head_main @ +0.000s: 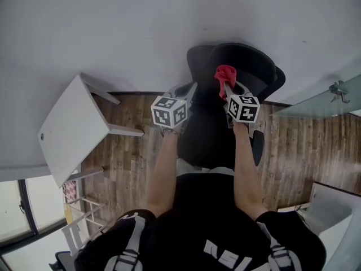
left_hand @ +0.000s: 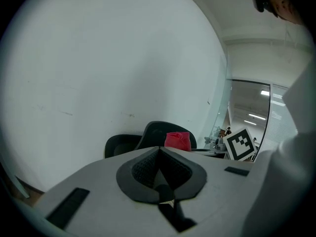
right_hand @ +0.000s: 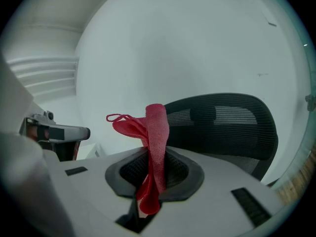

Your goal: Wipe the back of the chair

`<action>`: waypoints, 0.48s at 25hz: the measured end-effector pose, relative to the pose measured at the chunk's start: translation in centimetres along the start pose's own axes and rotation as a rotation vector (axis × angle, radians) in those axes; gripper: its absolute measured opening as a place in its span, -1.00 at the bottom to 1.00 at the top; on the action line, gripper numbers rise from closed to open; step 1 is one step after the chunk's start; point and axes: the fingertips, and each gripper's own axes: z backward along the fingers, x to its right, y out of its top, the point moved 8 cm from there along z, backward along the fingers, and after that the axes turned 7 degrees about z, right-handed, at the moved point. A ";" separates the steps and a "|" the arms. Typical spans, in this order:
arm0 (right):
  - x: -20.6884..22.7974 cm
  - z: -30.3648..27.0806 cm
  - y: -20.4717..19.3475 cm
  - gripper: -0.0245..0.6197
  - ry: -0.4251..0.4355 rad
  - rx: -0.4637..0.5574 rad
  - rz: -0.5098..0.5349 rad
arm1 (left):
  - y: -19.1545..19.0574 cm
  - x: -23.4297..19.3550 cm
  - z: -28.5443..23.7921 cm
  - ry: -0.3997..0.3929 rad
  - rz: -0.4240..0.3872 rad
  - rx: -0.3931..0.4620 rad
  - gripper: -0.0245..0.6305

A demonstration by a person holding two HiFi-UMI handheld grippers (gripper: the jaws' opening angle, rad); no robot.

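A black mesh office chair (head_main: pixel 237 66) stands against the white wall; its backrest (right_hand: pixel 222 122) fills the right of the right gripper view. My right gripper (head_main: pixel 228 92) is shut on a red cloth (head_main: pixel 224 77), which sticks up between its jaws (right_hand: pixel 154 132) just in front of the backrest. My left gripper (head_main: pixel 189 90) is shut with nothing in it, beside the chair's left edge. In the left gripper view the chair (left_hand: pixel 148 137) and the red cloth (left_hand: pixel 177 140) show beyond the closed jaws.
A white table (head_main: pixel 70 126) stands at the left on the wooden floor (head_main: pixel 293 151). A glass panel (head_main: pixel 327 97) with a metal fitting is at the right. The white wall (head_main: pixel 141 27) is right behind the chair.
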 end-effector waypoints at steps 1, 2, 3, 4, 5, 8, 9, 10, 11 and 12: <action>0.1 -0.4 0.4 -0.70 -0.007 0.000 0.002 | 0.5 -0.3 -0.4 -0.009 -0.003 0.001 -0.85; 0.1 -0.7 0.6 -0.70 -0.013 0.001 0.003 | 0.9 -0.6 -0.7 -0.018 -0.006 0.002 -0.85; 0.1 -1.1 0.9 -0.70 -0.017 -0.001 0.005 | 1.3 -0.9 -0.9 -0.024 -0.006 0.005 -0.85; 0.1 -1.5 1.1 -0.70 -0.019 -0.003 0.008 | 1.6 -1.2 -1.1 -0.027 -0.004 0.008 -0.85; 0.0 -1.9 1.2 -0.70 -0.019 -0.005 0.010 | 1.8 -1.5 -1.3 -0.029 -0.001 0.010 -0.85; 0.0 -3.2 1.4 -0.70 -0.017 -0.013 0.014 | 2.2 -2.2 -1.8 -0.031 -0.001 0.008 -0.85; 0.0 -3.5 1.5 -0.70 -0.016 -0.015 0.013 | 2.2 -2.4 -1.8 -0.030 -0.002 0.005 -0.85; -0.1 -3.9 1.6 -0.70 -0.014 -0.017 0.012 | 2.3 -2.7 -1.8 -0.027 -0.002 0.003 -0.85; -0.2 -4.4 1.7 -0.70 -0.012 -0.017 0.009 | 2.5 -3.1 -1.8 -0.022 0.000 0.003 -0.85; -0.2 -4.8 1.9 -0.70 -0.010 -0.016 0.006 | 2.7 -3.6 -1.8 -0.017 0.003 0.006 -0.85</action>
